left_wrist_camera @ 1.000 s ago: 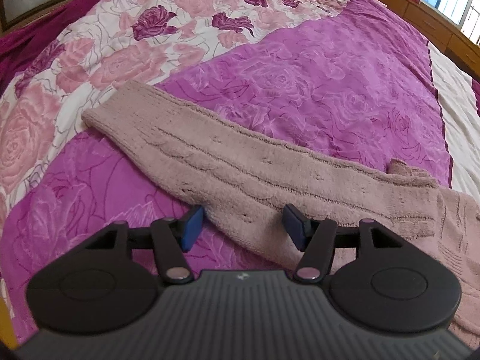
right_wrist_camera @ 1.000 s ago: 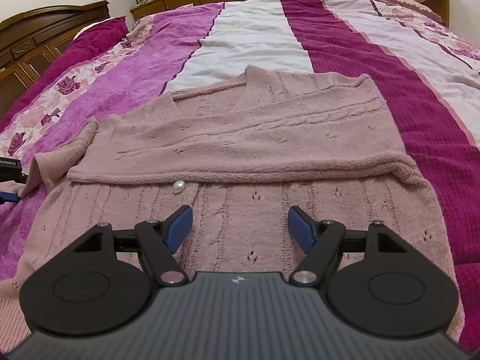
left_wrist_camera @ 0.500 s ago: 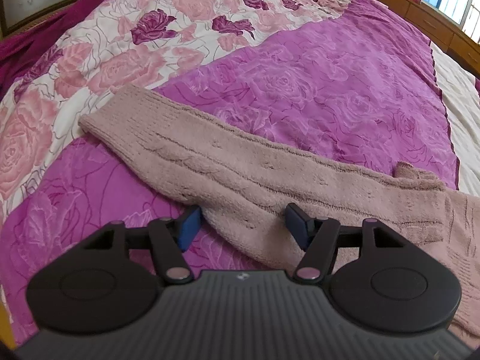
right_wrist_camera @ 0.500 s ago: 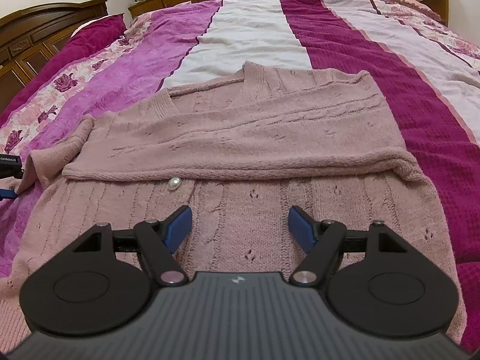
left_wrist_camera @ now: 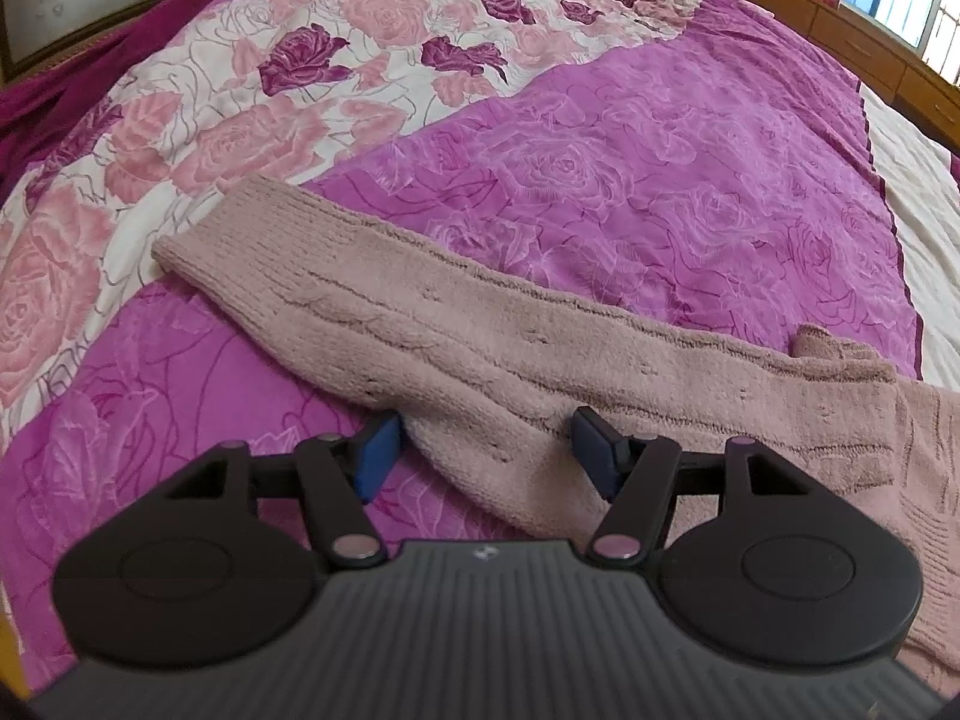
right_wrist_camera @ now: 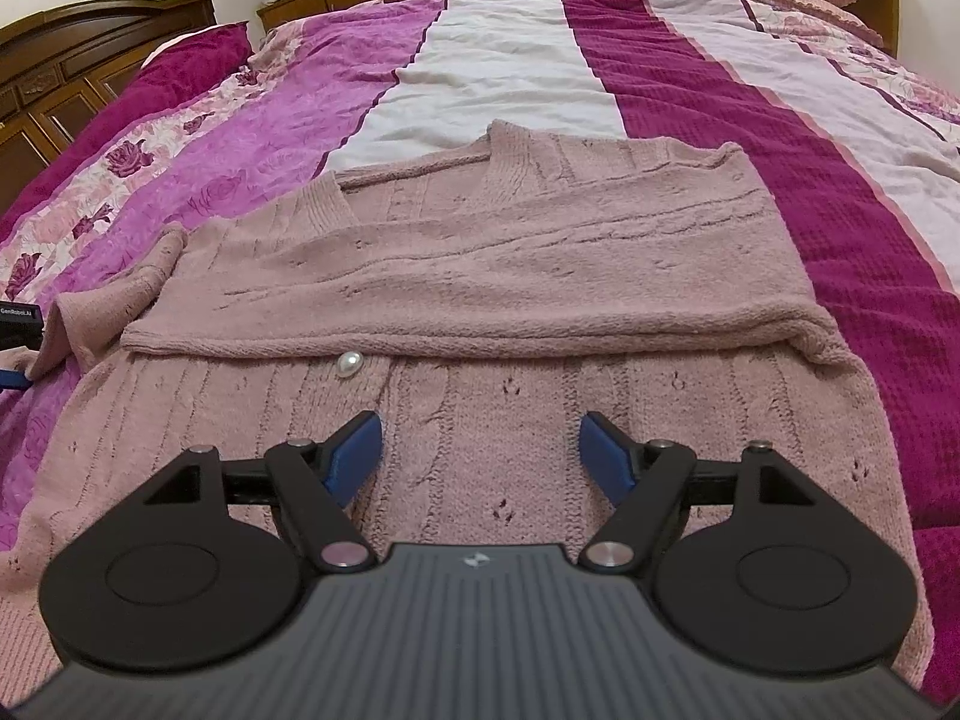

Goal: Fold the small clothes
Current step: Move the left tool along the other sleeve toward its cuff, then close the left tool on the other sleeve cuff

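— Left wrist view first: where is the sleeve (left_wrist_camera: 456,354)?

— Stretched out on the bedspread (left_wrist_camera: 690,192), passing between the parted fingers of the left gripper (left_wrist_camera: 483,453); nothing is gripped.

— And the right wrist view?

— The right gripper (right_wrist_camera: 483,456) stands wide apart and empty just above the cardigan (right_wrist_camera: 480,276), pearl button (right_wrist_camera: 349,363) ahead-left.

Dusty-pink cable-knit cardigan (right_wrist_camera: 480,276) spread flat on striped magenta, white and rose-print bedspread (right_wrist_camera: 750,120). One sleeve folded across chest, cuff toward left. Round pearly white button (right_wrist_camera: 349,365) just below folded sleeve edge. Right gripper (right_wrist_camera: 483,456) hovering over lower front, blue-padded jaws apart, nothing between. Dark wooden headboard (right_wrist_camera: 90,42) far left.
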`<state>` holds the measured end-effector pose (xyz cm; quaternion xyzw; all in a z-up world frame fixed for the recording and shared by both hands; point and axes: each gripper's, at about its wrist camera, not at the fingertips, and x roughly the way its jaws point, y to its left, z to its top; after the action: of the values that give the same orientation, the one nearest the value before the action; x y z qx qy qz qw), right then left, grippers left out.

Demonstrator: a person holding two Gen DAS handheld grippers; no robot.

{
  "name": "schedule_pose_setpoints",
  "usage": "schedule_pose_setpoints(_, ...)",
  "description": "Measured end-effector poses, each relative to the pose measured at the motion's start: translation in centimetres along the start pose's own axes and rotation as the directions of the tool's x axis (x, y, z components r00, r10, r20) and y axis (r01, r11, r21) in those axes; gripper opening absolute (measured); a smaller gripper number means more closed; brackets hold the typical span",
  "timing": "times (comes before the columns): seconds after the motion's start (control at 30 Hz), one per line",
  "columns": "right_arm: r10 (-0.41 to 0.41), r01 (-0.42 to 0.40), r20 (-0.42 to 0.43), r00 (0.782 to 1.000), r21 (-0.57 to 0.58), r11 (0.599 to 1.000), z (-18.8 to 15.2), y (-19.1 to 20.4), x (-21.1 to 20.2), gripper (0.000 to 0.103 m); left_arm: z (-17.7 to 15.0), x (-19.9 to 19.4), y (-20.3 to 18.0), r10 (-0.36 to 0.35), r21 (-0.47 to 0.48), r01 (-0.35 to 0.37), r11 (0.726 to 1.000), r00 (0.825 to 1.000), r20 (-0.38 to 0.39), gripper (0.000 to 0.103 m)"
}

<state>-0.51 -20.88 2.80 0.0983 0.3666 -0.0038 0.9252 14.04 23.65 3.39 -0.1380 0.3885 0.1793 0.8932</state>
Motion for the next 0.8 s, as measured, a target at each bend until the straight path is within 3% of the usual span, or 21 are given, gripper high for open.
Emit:
schedule_pose_setpoints(0.1,-0.001,0.001,0.000,1.000,-0.001,1.000,0.0,0.0,0.0,0.079,-0.2,-0.2,-0.7,0.016,0.047,-0.017,0.999,1.000,0.025,0.061)
schedule_pose_setpoints(0.2,-0.001,0.001,0.000,1.000,-0.003,1.000,0.0,0.0,0.0,0.079,-0.4,-0.4,-1.4,0.006,0.093,-0.011,0.996,0.999,0.048,0.043)
schedule_pose_setpoints(0.27,-0.001,0.001,-0.001,1.000,-0.003,1.000,0.0,0.1,0.0,0.079,-0.4,-0.6,-1.7,0.009,0.112,-0.015,0.994,0.998,0.062,0.023)
schedule_pose_setpoints(0.33,-0.002,0.002,-0.001,1.000,-0.004,1.000,0.1,0.0,0.0,0.079,-0.4,-0.8,-1.8,-0.011,0.110,0.004,0.994,0.998,0.069,0.016)
schedule_pose_setpoints(0.8,-0.034,0.033,-0.019,0.999,-0.011,0.999,0.6,0.1,0.0,0.079,0.3,-4.7,-0.9,-0.096,0.064,0.086,0.994,0.979,0.179,0.014)
